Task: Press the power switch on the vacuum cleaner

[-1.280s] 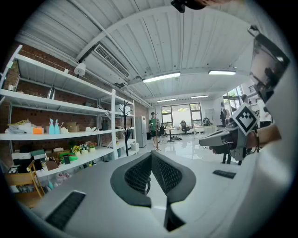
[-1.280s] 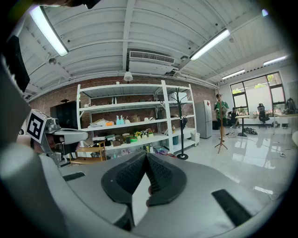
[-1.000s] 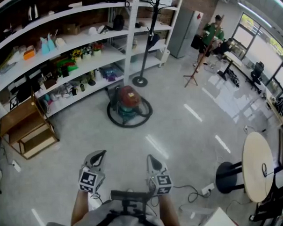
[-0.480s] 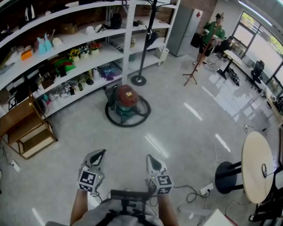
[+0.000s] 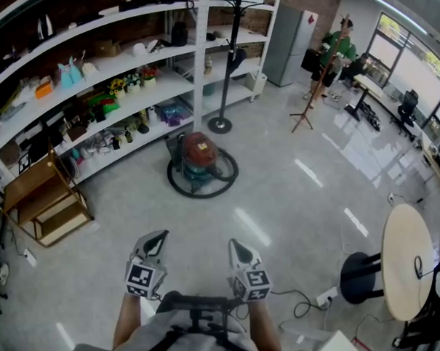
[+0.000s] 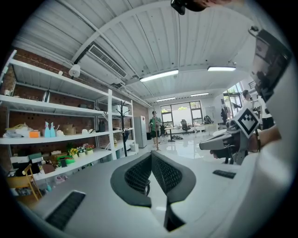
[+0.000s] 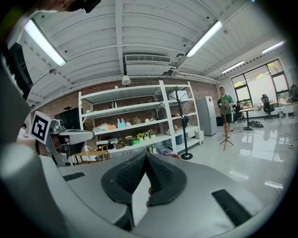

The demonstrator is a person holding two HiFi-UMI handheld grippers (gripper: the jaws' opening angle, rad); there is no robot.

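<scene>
Well ahead of both tools, the vacuum (image 5: pixel 199 154) sits on the floor (image 5: pixel 301 204) at upper centre of the head view, roughly between left tool (image 5: pixel 154 241) and right tool (image 5: pixel 235 245), both with jaws together, nothing held, right marginally nearer.

Glossy grey floor (image 5: pixel 287 204), vacuum cleaner (image 5: pixel 199 156), coat stand (image 5: pixel 219 124), wooden crate (image 5: pixel 45 204)
</scene>
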